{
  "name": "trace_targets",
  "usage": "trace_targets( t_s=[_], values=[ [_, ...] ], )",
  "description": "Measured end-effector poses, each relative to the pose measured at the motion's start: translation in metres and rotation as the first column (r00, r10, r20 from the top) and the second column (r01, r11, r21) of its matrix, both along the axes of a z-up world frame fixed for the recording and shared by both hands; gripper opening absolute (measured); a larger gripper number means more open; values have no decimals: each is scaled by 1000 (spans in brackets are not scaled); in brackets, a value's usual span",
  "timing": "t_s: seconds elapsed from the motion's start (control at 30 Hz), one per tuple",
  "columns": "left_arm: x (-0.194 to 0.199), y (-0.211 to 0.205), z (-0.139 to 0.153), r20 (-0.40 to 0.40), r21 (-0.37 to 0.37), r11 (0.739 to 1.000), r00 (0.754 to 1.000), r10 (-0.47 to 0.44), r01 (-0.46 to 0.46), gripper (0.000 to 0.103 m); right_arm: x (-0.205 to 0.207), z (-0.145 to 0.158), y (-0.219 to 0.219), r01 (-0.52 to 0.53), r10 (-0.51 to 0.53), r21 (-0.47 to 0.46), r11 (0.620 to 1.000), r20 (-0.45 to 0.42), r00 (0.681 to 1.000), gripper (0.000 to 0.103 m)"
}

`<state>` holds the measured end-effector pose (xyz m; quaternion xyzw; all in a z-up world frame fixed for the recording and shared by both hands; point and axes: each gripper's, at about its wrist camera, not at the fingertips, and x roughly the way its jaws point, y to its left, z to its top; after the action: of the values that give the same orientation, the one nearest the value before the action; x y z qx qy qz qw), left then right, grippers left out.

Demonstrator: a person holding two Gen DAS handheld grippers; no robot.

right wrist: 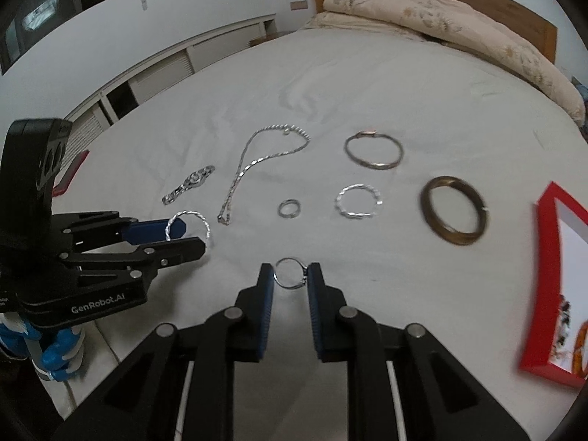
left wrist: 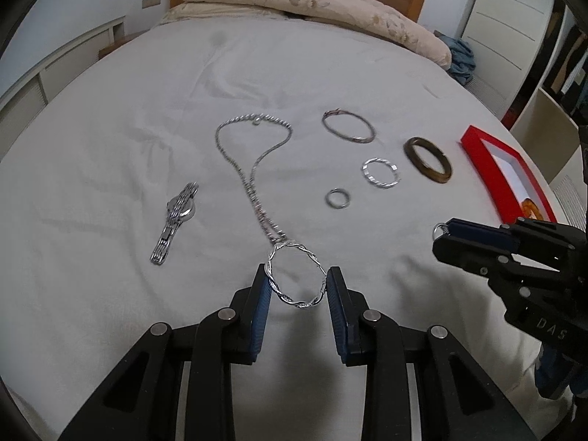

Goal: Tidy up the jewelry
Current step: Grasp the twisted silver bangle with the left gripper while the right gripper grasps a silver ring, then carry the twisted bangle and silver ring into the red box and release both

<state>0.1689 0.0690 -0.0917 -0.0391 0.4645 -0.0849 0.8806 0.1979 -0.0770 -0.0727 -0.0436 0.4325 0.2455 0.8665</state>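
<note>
The left gripper [left wrist: 297, 286] is clamping a twisted bangle [left wrist: 297, 275] and the right gripper [right wrist: 291, 275] a thin ring [right wrist: 290, 273], both needing steady carriage toward the red box [right wrist: 551, 286].

1. The left camera sits on the left tool [left wrist: 297, 286], close above the bed [left wrist: 147, 110], looking down and forward
2. The right camera does the same from the right tool [right wrist: 291, 275]
3. Both see the necklace [left wrist: 253, 161] and each other's tool
</note>
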Motion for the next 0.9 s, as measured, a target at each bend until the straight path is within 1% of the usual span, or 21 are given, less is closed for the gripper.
trace_targets(
  t_s=[0.17, 0.3, 0.5, 0.6, 0.73, 0.9],
  values=[
    [2, -19, 17, 19, -7, 1000, 999, -26, 26, 30, -8, 16, -22, 40, -40, 5, 999, 18, 999, 17],
    [4, -42, 30, 37, -14, 998, 998, -59, 59, 30, -15, 29, -49, 84, -85, 10, 996, 33, 996, 17],
    [16, -97, 52, 66, -18, 989, 987, -145, 146, 30, -20, 45, -99, 159, -160, 9, 987, 55, 986, 17],
    [27, -135, 62, 80, -17, 978, 975, -206, 208, 30, -19, 52, -132, 208, -208, 5, 978, 69, 976, 17],
    [45, -181, 73, 97, -21, 960, 956, -277, 280, 30, -8, 58, -185, 282, -280, -15, 959, 82, 957, 17],
    [76, -245, 74, 101, -32, 935, 932, -349, 354, 30, 16, 54, -246, 357, -354, -41, 933, 72, 933, 17]
  ],
)
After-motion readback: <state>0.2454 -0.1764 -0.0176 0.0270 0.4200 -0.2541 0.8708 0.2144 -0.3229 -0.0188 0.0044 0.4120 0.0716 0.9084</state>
